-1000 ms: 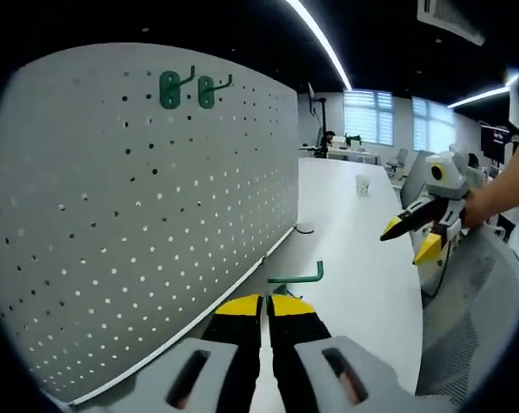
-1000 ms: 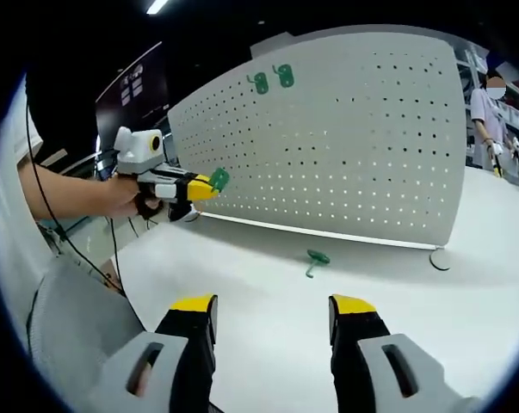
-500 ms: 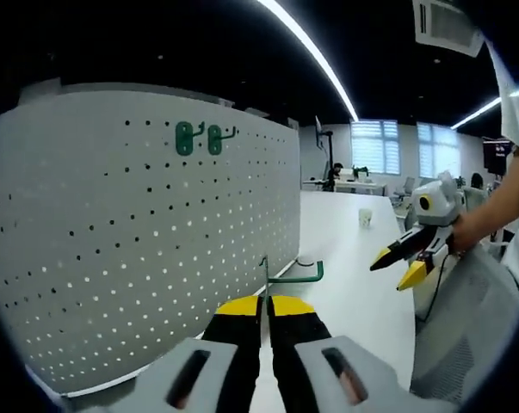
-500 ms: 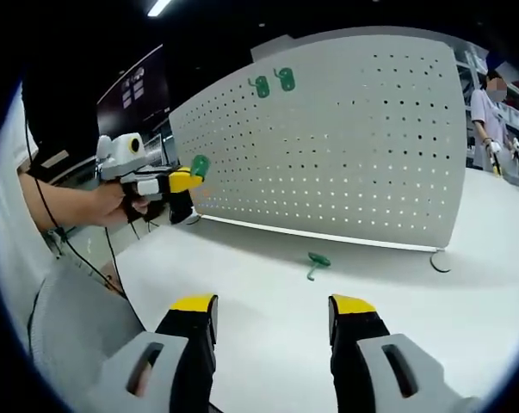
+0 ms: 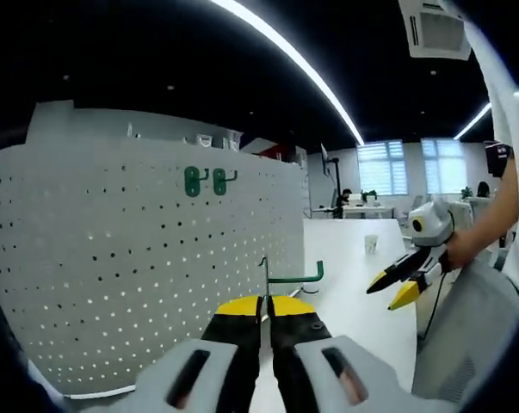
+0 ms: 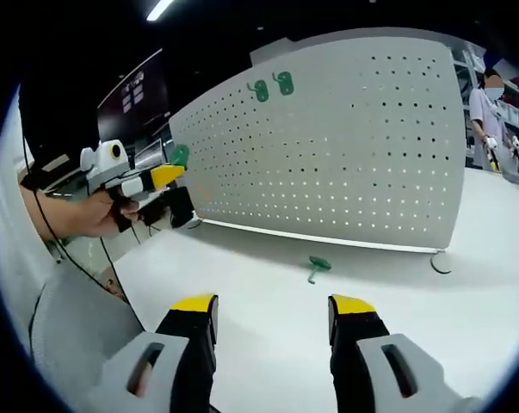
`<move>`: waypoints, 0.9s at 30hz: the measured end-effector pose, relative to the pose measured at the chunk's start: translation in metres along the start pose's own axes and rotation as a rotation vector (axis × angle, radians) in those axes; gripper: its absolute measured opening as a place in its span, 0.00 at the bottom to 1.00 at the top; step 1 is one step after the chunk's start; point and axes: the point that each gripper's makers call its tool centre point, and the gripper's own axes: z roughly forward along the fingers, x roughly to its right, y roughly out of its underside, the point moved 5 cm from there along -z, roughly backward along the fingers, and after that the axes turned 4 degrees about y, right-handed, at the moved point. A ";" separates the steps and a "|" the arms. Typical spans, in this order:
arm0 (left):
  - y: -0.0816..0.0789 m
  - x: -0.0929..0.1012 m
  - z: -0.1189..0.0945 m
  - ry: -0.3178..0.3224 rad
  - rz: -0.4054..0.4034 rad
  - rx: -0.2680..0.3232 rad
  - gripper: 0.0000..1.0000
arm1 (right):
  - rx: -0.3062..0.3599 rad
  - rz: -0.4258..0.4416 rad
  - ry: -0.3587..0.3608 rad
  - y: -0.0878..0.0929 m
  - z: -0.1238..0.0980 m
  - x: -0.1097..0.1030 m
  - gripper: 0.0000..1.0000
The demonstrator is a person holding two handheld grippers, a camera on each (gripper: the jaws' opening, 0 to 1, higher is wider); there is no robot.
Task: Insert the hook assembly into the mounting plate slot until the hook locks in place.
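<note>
Left gripper: jaws closed on a green hook, held at lower centre of the left gripper view.
Right gripper: jaws held wide apart, nothing between them.
Pegboard: two mounted hooks seen at its upper left.
Loose hook: lying on the white table, centre of the right gripper view.

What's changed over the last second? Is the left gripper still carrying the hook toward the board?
Yes. In the right gripper view the left gripper has risen beside the pegboard, still shut on the green hook; nothing was taken hold of or let go. Unchanged: the right gripper stays open and empty, the two mounted hooks remain on the board, and the loose green hook still lies on the white table.
</note>
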 end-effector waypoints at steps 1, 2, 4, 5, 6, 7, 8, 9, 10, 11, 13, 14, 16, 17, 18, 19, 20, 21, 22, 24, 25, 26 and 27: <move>-0.003 0.001 -0.001 0.000 -0.004 0.026 0.02 | 0.008 0.007 -0.001 -0.001 0.000 0.000 0.50; -0.005 0.001 -0.002 -0.004 -0.001 0.032 0.02 | 0.009 0.008 -0.001 -0.001 0.000 0.000 0.50; -0.008 0.002 -0.003 -0.010 -0.006 0.050 0.02 | 0.013 0.004 0.001 -0.002 -0.001 0.001 0.50; -0.009 0.003 -0.003 -0.012 -0.005 0.060 0.02 | 0.015 0.005 0.000 -0.002 -0.001 0.000 0.50; -0.010 0.003 -0.003 -0.013 -0.008 0.065 0.02 | 0.017 0.005 -0.002 -0.003 -0.001 0.000 0.50; -0.011 0.003 -0.004 -0.017 -0.007 0.070 0.02 | 0.017 0.002 -0.001 -0.003 -0.001 0.000 0.50; -0.011 0.003 -0.004 -0.019 -0.009 0.073 0.02 | 0.017 0.001 0.000 -0.003 -0.001 0.000 0.50; -0.011 0.003 -0.004 -0.019 -0.012 0.074 0.02 | 0.017 0.004 -0.002 -0.003 -0.001 0.000 0.50; -0.011 0.004 -0.004 -0.020 -0.015 0.073 0.02 | 0.015 0.005 -0.002 -0.002 -0.001 0.000 0.50; -0.012 0.004 -0.004 -0.017 -0.014 0.074 0.02 | 0.015 0.002 0.000 -0.002 -0.001 0.000 0.50; -0.011 0.005 -0.003 -0.015 -0.014 0.068 0.02 | 0.015 0.006 -0.004 -0.002 -0.001 0.000 0.50; -0.011 0.005 -0.002 -0.016 -0.013 0.062 0.02 | 0.013 0.001 -0.003 -0.002 0.000 0.000 0.50; -0.010 0.004 -0.002 -0.019 -0.019 0.064 0.02 | 0.020 0.002 -0.004 -0.003 -0.001 -0.001 0.50; -0.010 0.004 -0.002 -0.016 -0.022 0.065 0.02 | 0.025 0.001 -0.005 -0.004 -0.001 -0.001 0.50; -0.010 0.005 -0.002 -0.014 -0.023 0.059 0.02 | 0.034 0.001 -0.006 -0.005 -0.002 -0.001 0.49; -0.009 0.005 -0.002 -0.015 -0.019 0.055 0.02 | 0.062 0.000 -0.013 -0.010 -0.003 -0.003 0.49; -0.009 0.005 -0.002 -0.012 -0.018 0.057 0.02 | 0.078 -0.009 -0.013 -0.013 -0.004 -0.003 0.48; -0.008 0.005 -0.002 -0.012 -0.020 0.054 0.02 | 0.129 -0.024 -0.027 -0.020 -0.005 -0.006 0.47; -0.008 0.005 -0.002 -0.012 -0.024 0.052 0.02 | 0.143 -0.020 -0.033 -0.022 -0.006 -0.007 0.47; -0.008 0.004 -0.002 -0.014 -0.028 0.055 0.02 | 0.209 -0.041 -0.053 -0.032 -0.010 -0.011 0.47; -0.008 0.004 -0.002 -0.016 -0.026 0.051 0.02 | 0.240 -0.044 -0.069 -0.036 -0.012 -0.014 0.47; -0.008 0.004 -0.002 -0.017 -0.024 0.048 0.02 | 0.260 -0.050 -0.082 -0.040 -0.013 -0.017 0.46; -0.008 0.004 -0.002 -0.016 -0.024 0.049 0.02 | 0.295 -0.075 -0.088 -0.045 -0.015 -0.020 0.46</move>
